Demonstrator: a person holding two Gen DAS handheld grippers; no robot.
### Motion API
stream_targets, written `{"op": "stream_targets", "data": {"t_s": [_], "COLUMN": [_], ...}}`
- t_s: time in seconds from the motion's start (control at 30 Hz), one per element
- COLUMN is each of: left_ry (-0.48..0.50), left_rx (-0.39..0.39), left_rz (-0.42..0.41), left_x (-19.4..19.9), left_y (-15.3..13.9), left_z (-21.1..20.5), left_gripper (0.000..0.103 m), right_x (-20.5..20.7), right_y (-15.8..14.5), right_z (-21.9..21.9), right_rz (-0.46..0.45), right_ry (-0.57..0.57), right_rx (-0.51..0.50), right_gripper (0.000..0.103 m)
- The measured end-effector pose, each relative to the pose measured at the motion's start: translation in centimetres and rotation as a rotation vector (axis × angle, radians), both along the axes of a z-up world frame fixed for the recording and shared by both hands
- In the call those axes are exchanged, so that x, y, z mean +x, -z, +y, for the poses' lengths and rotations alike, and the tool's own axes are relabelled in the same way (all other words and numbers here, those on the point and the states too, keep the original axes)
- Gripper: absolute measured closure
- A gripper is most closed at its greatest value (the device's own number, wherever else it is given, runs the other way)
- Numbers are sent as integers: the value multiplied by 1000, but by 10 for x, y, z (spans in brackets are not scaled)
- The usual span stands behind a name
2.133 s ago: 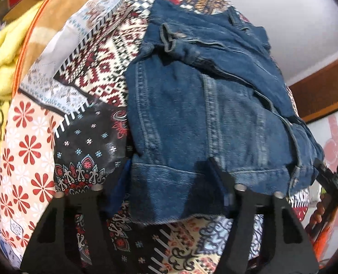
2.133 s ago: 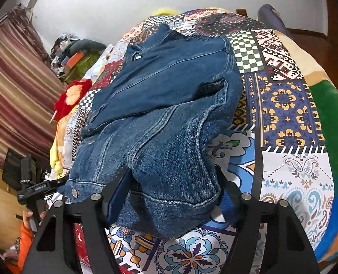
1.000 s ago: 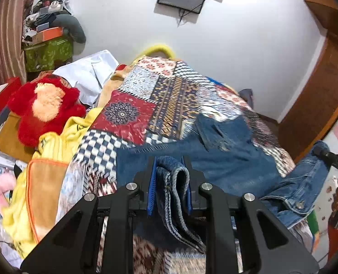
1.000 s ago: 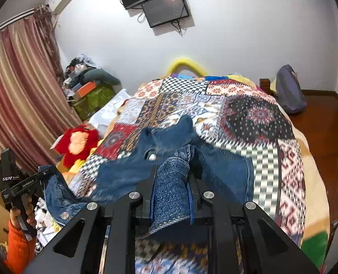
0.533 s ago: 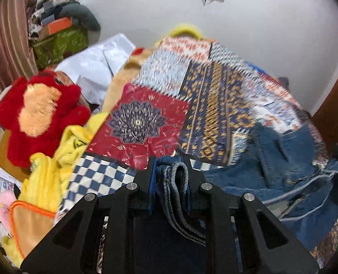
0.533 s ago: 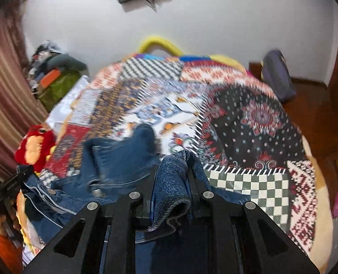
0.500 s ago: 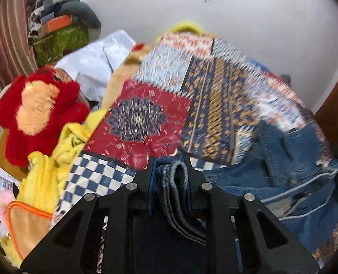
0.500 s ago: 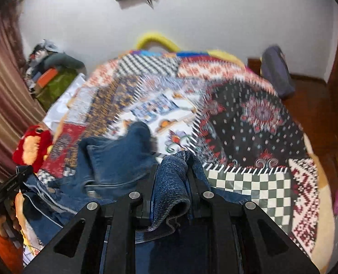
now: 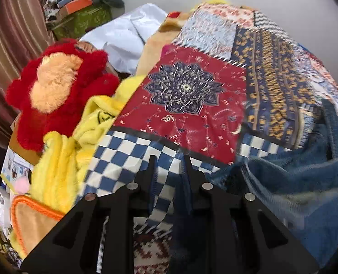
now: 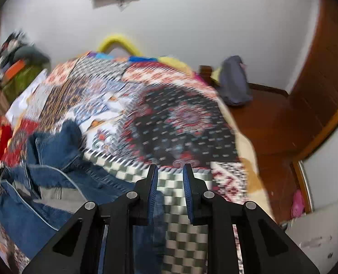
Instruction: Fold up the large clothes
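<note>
Biggest thing in both my feeds is the bed with its multicoloured patchwork quilt, squares of red medallion print, blue-and-white checks and navy-and-gold stripes on the left cam, and black floral plus green checks on the right cam, which is pretty smeared with blur. Next down is the crumpled blue denim jacket, the thing I'm meant to be folding: on the left cam it's heaped from about 3 to 5 o'clock on top of the quilt, and on the right cam the same jacket is piled at 8 to 9 o'clock with its pale grey lining showing, one edge running right up beside the left finger of that tool. Off the bed edge at 9 o'clock on the left cam there's a fluffy red and peach plush toy, with a rumpled bright yellow fleece blanket just below it at 8 o'clock and a white sheet up at 11. On the right cam a grey-blue bag sits on the wooden floor at 2 o'clock near the wall. Smallest: my left gripper has its black fingers slightly parted with only blue-check quilt showing through the gap, nothing pinched. The right gripper looks the same, blue-lined fingers apart over the green checks, released and empty.
</note>
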State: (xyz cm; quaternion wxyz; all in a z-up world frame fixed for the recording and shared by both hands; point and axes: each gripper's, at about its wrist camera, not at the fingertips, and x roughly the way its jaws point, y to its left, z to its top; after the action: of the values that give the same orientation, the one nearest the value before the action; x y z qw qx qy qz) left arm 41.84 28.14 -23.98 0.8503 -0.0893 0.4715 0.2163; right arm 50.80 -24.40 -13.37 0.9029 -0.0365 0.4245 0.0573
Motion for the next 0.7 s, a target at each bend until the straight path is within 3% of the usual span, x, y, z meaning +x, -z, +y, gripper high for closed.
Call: {"op": "stream_targets", "data": {"t_s": [0.1,0.17,0.3,0.37,0.47,0.57,0.7], "left_ry": [56,95,212,269,358,417,396], "left_rx": [-6,2,48,61,32,-28,-4], "left_rz": [-29,-48,-86,-98,-82,-21,75], "left_x": [-11,-17,-37,-43,-48,-39,-11], "left_y": [-23,-38,-63,-66,-58,-34,4], "left_z": [-10,-22,-55,-72,-97,-115,-121], "left_gripper": [76,56,38,23,12,11,11], "right_x": [-12,-26,-53,-70,-86,-88,-64], "right_y": [-16,-22,-12,3,26,58,95], "right_z": [-15,-12,8,25,47,66,93], "right_rz": [4,-7,36,84,119,201,280], "right_ry": [-29,-70,-165,-247,-307,-346,-347], "right_rx": [74,64,68,57,21,39,31], "right_gripper": [85,85,85,85,85,85,85]}}
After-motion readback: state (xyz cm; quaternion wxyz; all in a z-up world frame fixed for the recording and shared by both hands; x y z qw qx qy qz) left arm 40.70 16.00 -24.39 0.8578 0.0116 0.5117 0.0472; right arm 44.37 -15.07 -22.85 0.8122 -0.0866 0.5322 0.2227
